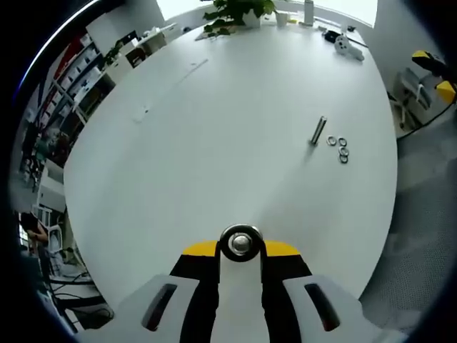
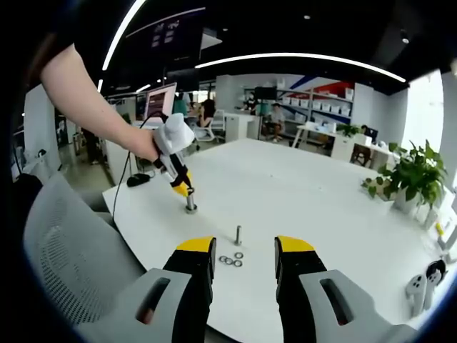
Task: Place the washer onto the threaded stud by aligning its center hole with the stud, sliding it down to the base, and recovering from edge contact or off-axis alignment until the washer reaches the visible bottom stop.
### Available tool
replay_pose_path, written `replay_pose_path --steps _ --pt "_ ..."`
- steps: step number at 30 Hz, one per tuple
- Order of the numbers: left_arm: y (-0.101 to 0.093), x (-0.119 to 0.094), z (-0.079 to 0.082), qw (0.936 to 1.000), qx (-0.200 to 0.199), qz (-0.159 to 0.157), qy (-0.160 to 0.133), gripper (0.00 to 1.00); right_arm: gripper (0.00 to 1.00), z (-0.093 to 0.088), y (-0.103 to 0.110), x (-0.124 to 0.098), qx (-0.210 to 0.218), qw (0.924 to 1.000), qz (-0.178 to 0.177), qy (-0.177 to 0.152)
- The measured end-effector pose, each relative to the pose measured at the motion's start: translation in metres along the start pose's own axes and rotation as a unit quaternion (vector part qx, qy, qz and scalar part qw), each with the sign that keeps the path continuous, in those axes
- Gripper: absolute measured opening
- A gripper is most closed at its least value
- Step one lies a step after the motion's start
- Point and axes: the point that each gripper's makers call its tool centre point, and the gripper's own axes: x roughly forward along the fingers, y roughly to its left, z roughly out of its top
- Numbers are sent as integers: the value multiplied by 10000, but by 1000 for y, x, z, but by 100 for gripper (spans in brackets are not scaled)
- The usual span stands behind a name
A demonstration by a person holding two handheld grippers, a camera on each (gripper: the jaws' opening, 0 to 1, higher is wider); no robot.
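A short threaded stud [image 2: 237,234] stands upright on the white table [image 2: 300,193], with three small washers [image 2: 230,261] lying loose just in front of it. My right gripper [image 2: 245,259] hovers open over the table edge near those washers, with nothing between its jaws. In the left gripper view the same stud [image 1: 318,131] and washers [image 1: 338,147] lie far off to the right. My left gripper [image 1: 240,251] is shut on a second metal stud [image 1: 240,243], seen end-on. From the right gripper view, that gripper [image 2: 187,191] points down, holding this stud [image 2: 191,206] upright on the table.
A person's hand and bare arm [image 2: 93,100] hold the left gripper. A grey chair [image 2: 71,250] stands at the table's near left edge. A potted plant [image 2: 414,179] and white controllers [image 2: 423,282] sit at the right. Office desks and shelves lie beyond.
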Motion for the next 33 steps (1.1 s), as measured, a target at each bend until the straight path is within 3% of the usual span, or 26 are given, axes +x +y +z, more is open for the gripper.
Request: replay_pose_path --steps 25,31,33 --pt "-11 43 -17 9983 101 -252 522 19 35 -3 -1 1 -10 10000 -13 76" --pt "-10 43 -17 9976 -179 -365 555 20 35 -4 -1 1 -10 10000 -4 79" --pt "-11 45 -24 9966 -216 -375 708 21 35 -4 0 1 -15 10000 0 80"
